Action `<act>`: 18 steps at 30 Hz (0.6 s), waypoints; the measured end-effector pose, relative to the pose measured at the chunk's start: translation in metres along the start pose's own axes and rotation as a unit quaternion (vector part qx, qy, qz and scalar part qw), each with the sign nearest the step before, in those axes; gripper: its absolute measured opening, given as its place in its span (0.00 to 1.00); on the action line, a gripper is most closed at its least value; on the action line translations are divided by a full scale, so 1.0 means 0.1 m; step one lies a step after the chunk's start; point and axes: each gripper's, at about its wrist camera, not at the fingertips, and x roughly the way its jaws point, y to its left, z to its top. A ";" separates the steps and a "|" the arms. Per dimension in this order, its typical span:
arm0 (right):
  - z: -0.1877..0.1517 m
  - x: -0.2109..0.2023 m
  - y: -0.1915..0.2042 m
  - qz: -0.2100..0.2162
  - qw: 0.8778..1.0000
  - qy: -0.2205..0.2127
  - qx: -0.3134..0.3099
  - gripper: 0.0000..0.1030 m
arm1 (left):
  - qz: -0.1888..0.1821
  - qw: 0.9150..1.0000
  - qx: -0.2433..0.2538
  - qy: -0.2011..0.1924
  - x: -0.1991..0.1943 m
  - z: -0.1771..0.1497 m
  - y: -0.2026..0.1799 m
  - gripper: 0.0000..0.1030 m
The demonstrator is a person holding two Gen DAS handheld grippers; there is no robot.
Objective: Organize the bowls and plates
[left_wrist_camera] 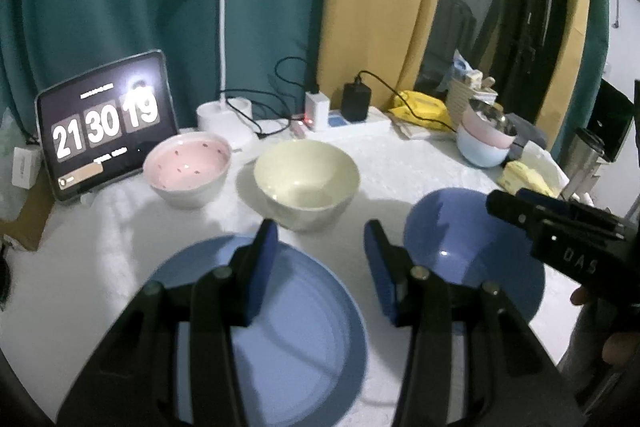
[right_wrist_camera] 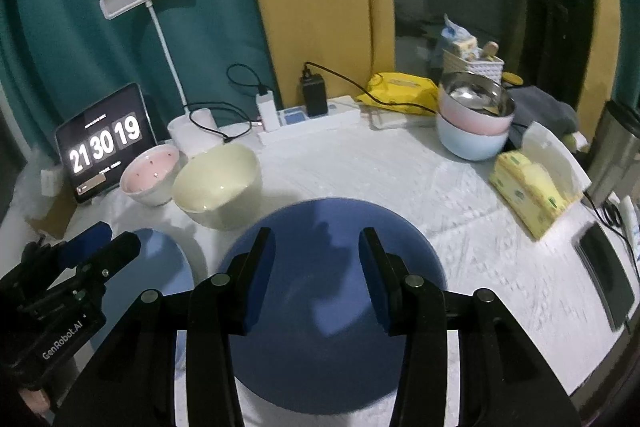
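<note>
My left gripper (left_wrist_camera: 320, 227) hangs open and empty over a light blue plate (left_wrist_camera: 288, 327) on the white tablecloth. To its right is a darker blue bowl (left_wrist_camera: 452, 239), and my right gripper (left_wrist_camera: 504, 205) reaches in above that bowl's right rim. In the right wrist view my right gripper (right_wrist_camera: 318, 233) is open above the blue bowl (right_wrist_camera: 332, 307), nothing between its pads. The plate (right_wrist_camera: 160, 267) and left gripper (right_wrist_camera: 120, 239) show at the left. Farther back stand a cream bowl (left_wrist_camera: 306, 179) (right_wrist_camera: 216, 183) and a pink speckled bowl (left_wrist_camera: 188, 167) (right_wrist_camera: 150, 173).
A tablet showing a clock (left_wrist_camera: 106, 125), a white desk lamp (left_wrist_camera: 224, 27) and a power strip with chargers (left_wrist_camera: 344, 119) line the back. At back right are stacked pastel bowls topped by a steel bowl (right_wrist_camera: 474, 123), a yellow tissue pack (right_wrist_camera: 532, 193) and a phone (right_wrist_camera: 606, 279).
</note>
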 end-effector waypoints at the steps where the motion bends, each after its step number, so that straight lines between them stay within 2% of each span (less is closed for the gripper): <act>1: 0.02 0.01 0.03 0.002 1.000 0.000 -0.003 0.44 | 0.002 1.000 0.000 -0.001 0.00 0.02 0.02 0.45; 18: 0.33 0.28 0.45 0.017 0.999 0.002 -0.039 0.44 | 0.014 1.000 -0.015 -0.006 0.20 0.23 0.42 0.45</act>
